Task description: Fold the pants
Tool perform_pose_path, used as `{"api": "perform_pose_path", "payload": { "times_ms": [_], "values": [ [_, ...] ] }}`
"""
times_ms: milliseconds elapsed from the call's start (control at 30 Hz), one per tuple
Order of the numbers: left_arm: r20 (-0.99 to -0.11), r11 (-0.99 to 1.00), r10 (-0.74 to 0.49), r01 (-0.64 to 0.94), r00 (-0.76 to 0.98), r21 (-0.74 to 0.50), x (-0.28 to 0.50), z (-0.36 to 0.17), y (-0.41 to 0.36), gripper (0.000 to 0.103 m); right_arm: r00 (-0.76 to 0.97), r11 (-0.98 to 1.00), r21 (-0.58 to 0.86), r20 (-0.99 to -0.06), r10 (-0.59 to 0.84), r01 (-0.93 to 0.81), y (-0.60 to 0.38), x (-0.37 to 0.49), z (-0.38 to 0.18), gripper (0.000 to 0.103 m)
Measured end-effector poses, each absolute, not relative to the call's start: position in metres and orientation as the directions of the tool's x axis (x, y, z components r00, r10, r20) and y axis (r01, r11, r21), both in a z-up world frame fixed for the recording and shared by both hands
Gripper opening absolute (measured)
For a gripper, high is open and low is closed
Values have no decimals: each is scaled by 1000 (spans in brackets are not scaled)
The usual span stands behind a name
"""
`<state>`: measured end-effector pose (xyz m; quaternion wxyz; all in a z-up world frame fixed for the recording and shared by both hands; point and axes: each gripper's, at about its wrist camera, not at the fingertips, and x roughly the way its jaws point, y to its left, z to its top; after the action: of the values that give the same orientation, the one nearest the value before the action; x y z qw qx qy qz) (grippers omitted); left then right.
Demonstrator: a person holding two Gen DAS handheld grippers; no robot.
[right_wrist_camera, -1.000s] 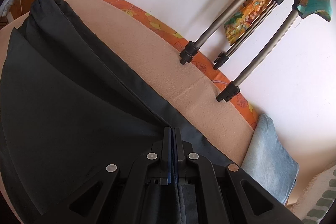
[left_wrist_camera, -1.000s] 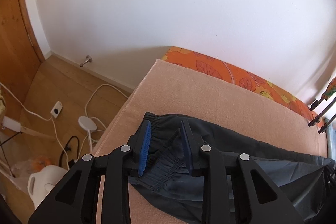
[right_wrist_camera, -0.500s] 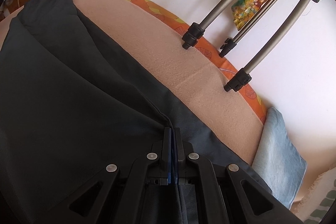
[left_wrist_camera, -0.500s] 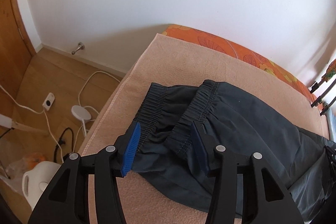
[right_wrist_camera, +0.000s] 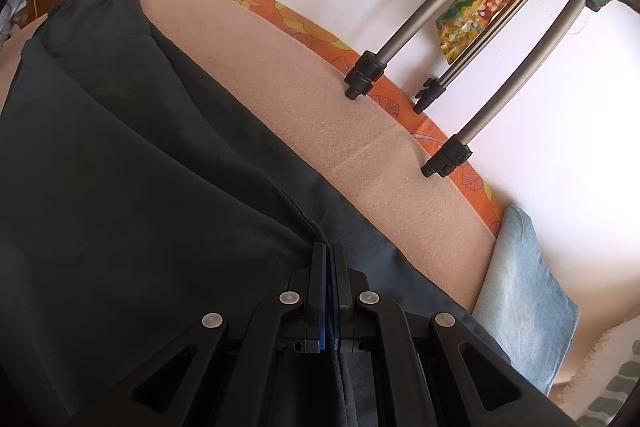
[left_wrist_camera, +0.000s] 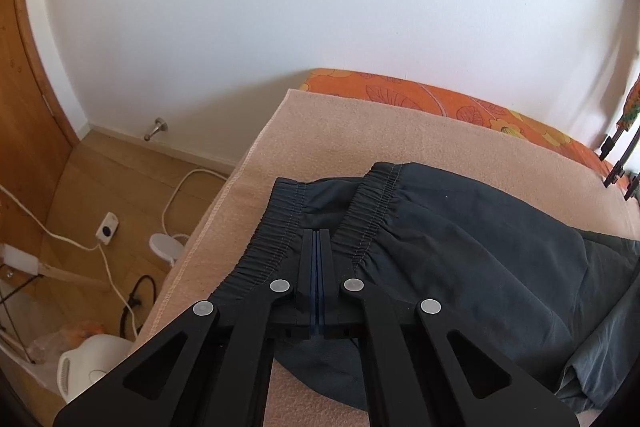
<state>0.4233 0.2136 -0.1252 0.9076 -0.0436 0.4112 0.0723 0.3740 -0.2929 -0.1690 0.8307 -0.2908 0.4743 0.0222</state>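
White wall backs a bed covered with a peach blanket [left_wrist_camera: 360, 131], an orange floral sheet [left_wrist_camera: 440, 99] showing along its far edge. On the blanket lie the dark pants [left_wrist_camera: 460, 251], spread ahead of and to the right of the left gripper [left_wrist_camera: 318, 251].

That gripper's fingers are pressed together with no cloth visible between the blue pads; they sit in the gap between the two elastic waistband edges [left_wrist_camera: 372, 203], one just left of the tips and one just right. Whether they touch the fabric beneath cannot be told. The right gripper [right_wrist_camera: 329, 259] is clamped on a thin seam or fold of the pants, which runs from the tips away to the upper left.

Risks from here, as I judge them: the fabric looks thin and slick, so the pinched edge could slide out of the right fingers if pulled hard. With only one end held, a pull may drag the waistband askew, leaving the two elastic edges misaligned. Tripod legs [right_wrist_camera: 448, 163] stand on the bed ahead and right of the right fingers, where a swing could snag them.

The pants are charcoal, smooth, softly creased, with a gathered, stitched waistband lying open in two ridges.
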Motion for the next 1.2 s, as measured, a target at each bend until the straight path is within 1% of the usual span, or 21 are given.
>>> {"api": "perform_pose_path", "payload": {
  "times_ms": [33, 100, 133, 167, 200, 233, 267, 367, 400, 433, 467, 500, 567, 633, 767, 933, 1033, 1133, 1167, 1200],
  "values": [
    [-757, 985, 82, -168, 648, -37, 424, -124, 218, 0, 547, 830, -459, -803, -236, -316, -292, 374, -168, 0],
    [-777, 982, 14, -154, 630, -108, 426, -126, 226, 0, 549, 825, -467, -800, -240, -319, -290, 374, -168, 0],
    [-784, 982, 2, -150, 621, -117, 427, -127, 226, 5, 548, 826, -465, -801, -239, -319, -290, 373, -169, 0],
    [-793, 982, 0, -152, 610, -116, 428, -130, 226, 12, 547, 828, -461, -803, -237, -318, -290, 373, -169, 0],
    [-802, 980, 0, -159, 597, -119, 429, -133, 224, 40, 546, 830, -460, -804, -237, -317, -290, 373, -169, 0],
    [-808, 978, -9, -161, 589, -129, 430, -136, 223, 59, 545, 829, -461, -804, -239, -316, -290, 373, -169, 0],
    [-812, 979, -13, -158, 583, -129, 431, -139, 221, 59, 543, 829, -461, -805, -240, -316, -290, 373, -170, 0],
    [-833, 983, 69, -179, 549, -37, 437, -152, 211, 59, 538, 831, -458, -808, -241, -316, -291, 374, -172, 0],
    [-836, 983, 73, -183, 544, -33, 439, -156, 210, 60, 535, 832, -456, -810, -240, -316, -291, 375, -172, 0],
    [-826, 983, 85, -185, 557, -23, 438, -157, 208, 58, 531, 833, -453, -813, -239, -318, -292, 375, -173, 0],
    [-817, 985, 87, -173, 570, -16, 437, -157, 204, 51, 528, 833, -451, -815, -238, -319, -292, 376, -174, 0],
    [-815, 988, 64, -154, 575, -31, 436, -157, 201, 25, 526, 833, -450, -817, -239, -321, -292, 376, -175, 0],
    [-804, 988, 87, -154, 589, -6, 434, -154, 195, 13, 522, 831, -450, -819, -238, -327, -290, 376, -177, 0],
    [-787, 989, 92, -146, 610, 2, 430, -147, 193, 7, 524, 830, -450, -818, -236, -329, -289, 375, -176, 0],
    [-736, 985, 108, -172, 668, -11, 417, -125, 207, 6, 545, 821, -471, -802, -246, -322, -285, 375, -169, 0],
    [-699, 976, 180, -213, 692, 41, 410, -113, 228, 6, 567, 822, -467, -792, -225, -325, -277, 386, -156, 0],
    [-717, 964, 209, -262, 665, 37, 416, -124, 245, 6, 584, 808, -483, -780, -223, -337, -265, 401, -155, 0],
    [-730, 953, 277, -278, 625, 124, 424, -142, 247, 6, 566, 818, -457, -799, -204, -350, -255, 420, -164, 0],
    [-740, 953, 277, -273, 613, 130, 426, -147, 248, 7, 556, 818, -449, -807, -198, -360, -252, 425, -169, 0],
    [-749, 951, 281, -278, 600, 134, 426, -149, 249, 13, 550, 817, -448, -811, -200, -364, -249, 428, -173, 0]
  ]
}}
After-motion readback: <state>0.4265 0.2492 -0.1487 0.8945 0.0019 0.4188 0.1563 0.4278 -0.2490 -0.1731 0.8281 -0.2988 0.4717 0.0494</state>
